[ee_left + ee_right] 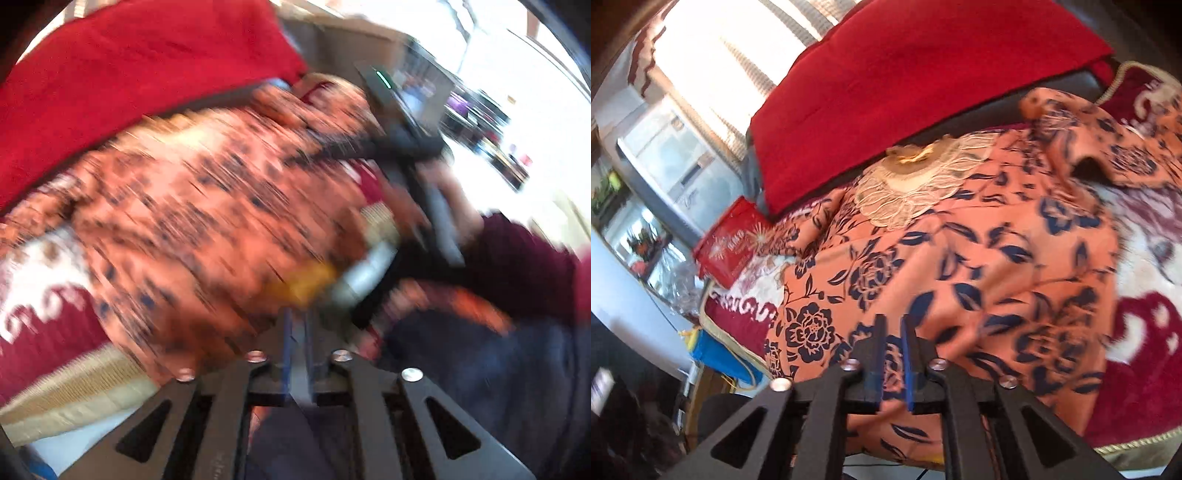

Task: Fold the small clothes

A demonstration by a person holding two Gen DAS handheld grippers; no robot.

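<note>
An orange dress with a dark blue flower print [960, 251] lies spread on a maroon and white blanket [1145, 332]. Its cream lace collar [923, 184] points toward the red cushion. My right gripper [894, 332] hovers just over the dress's lower part. Its jaws stand a narrow gap apart, with the print showing through and nothing pinched. The left wrist view is badly blurred. There the dress [207, 206] fills the middle, and my left gripper [299, 325] sits at its near edge. Those jaws stand slightly apart and seem to hold no cloth. A hand [454, 206] grips the other tool's black body [399, 122].
A large red cushion [905, 81] leans behind the dress. A red packet [731, 243] and a blue box [716, 354] sit off the blanket's left edge. A maroon sleeve [524, 266] and dark blue trousers [480, 369] are at the right in the left wrist view.
</note>
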